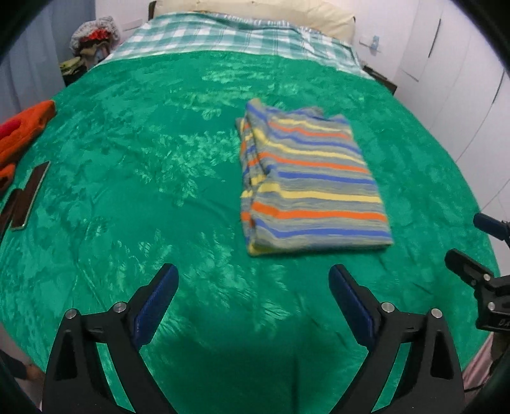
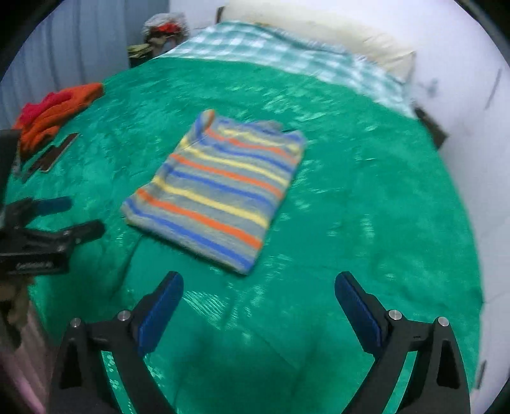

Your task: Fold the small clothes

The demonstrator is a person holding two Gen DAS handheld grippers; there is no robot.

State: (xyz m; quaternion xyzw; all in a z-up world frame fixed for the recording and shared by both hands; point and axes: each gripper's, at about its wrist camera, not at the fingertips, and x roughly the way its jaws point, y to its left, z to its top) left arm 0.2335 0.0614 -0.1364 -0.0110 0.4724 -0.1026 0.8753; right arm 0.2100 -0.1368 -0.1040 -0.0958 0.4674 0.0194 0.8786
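Both claws are wide apart and empty. The left claw (image 1: 253,283) hangs over the green blanket (image 1: 143,165) with its blue pads (image 1: 156,305) spread and nothing between them, only bare blanket below. The striped shirt (image 1: 309,181) lies folded into a neat rectangle ahead of this claw and a little to its right, flat on the bed, touching neither pad. Its stripes run orange, yellow and blue across grey, with layered edges showing along the side nearer the left.

Over in the right wrist view, the right claw (image 2: 258,289) is just as wide, pads (image 2: 358,312) apart, gripping nothing. From here the striped shirt (image 2: 220,188) sits ahead and slightly left of the claw, turned at an angle, clear of both fingers. This view is smeared with blur, so the fine detail of the cloth is hard to read.

Each claw shows in the other's camera: the right one pokes in at the far right edge of the left view (image 1: 468,242), and the left one at the far left edge of the right view (image 2: 70,216), both beside the shirt and apart from it.

Well off to the left of both claws, a heap of orange and red clothes (image 2: 57,111) rests on the blanket, with a dark flat object (image 2: 54,153) beside it. Far beyond, a checked sheet (image 1: 229,35) and a pale pillow (image 1: 264,12) lie at the head of the bed.
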